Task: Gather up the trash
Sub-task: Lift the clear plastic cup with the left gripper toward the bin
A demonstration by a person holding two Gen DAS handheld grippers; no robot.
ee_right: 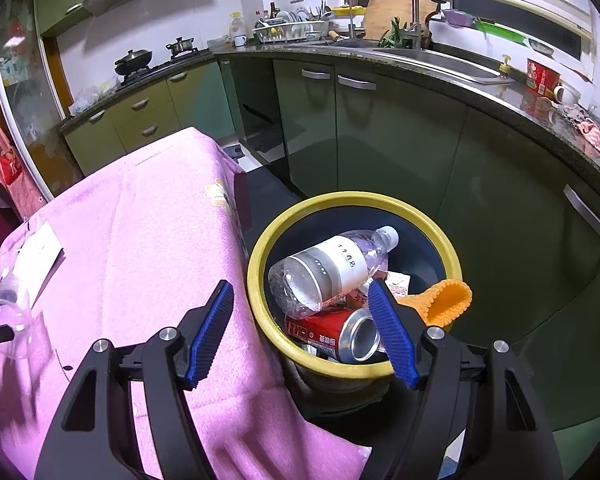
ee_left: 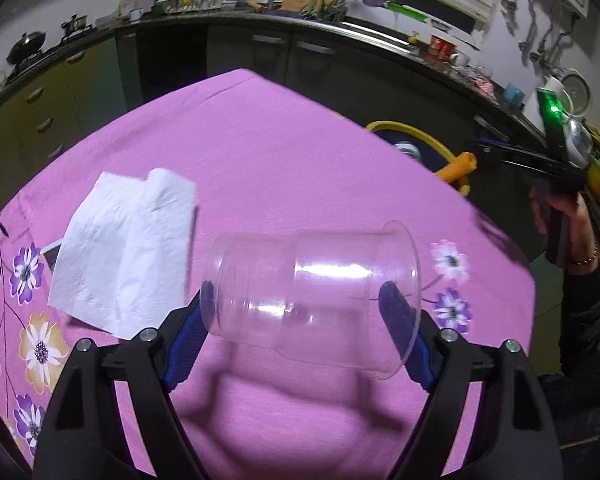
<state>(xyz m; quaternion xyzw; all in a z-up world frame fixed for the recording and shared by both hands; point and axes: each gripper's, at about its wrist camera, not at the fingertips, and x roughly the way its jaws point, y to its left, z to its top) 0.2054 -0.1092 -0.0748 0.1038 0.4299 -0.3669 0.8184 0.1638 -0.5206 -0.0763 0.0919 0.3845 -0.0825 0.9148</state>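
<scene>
My left gripper (ee_left: 298,292) is shut on a clear plastic cup (ee_left: 340,264), which lies sideways between the blue pads with its rim to the right, just above the pink flowered tablecloth (ee_left: 260,160). A white paper napkin (ee_left: 124,252) lies on the cloth to the cup's left. In the right wrist view the same cup (ee_right: 8,308) shows at the far left edge. My right gripper (ee_right: 300,286) stands open and holds nothing, hovering over the near rim of a yellow-rimmed bin (ee_right: 260,248). The bin contains a plastic bottle (ee_right: 332,268) and a red can (ee_right: 332,334).
The bin (ee_left: 416,130) stands off the table's right edge, with an orange ribbed item (ee_right: 448,300) hanging on its rim. A person's hand (ee_left: 572,224) grips the right tool. Green kitchen cabinets (ee_right: 380,140) and a counter with a sink (ee_right: 440,56) run behind.
</scene>
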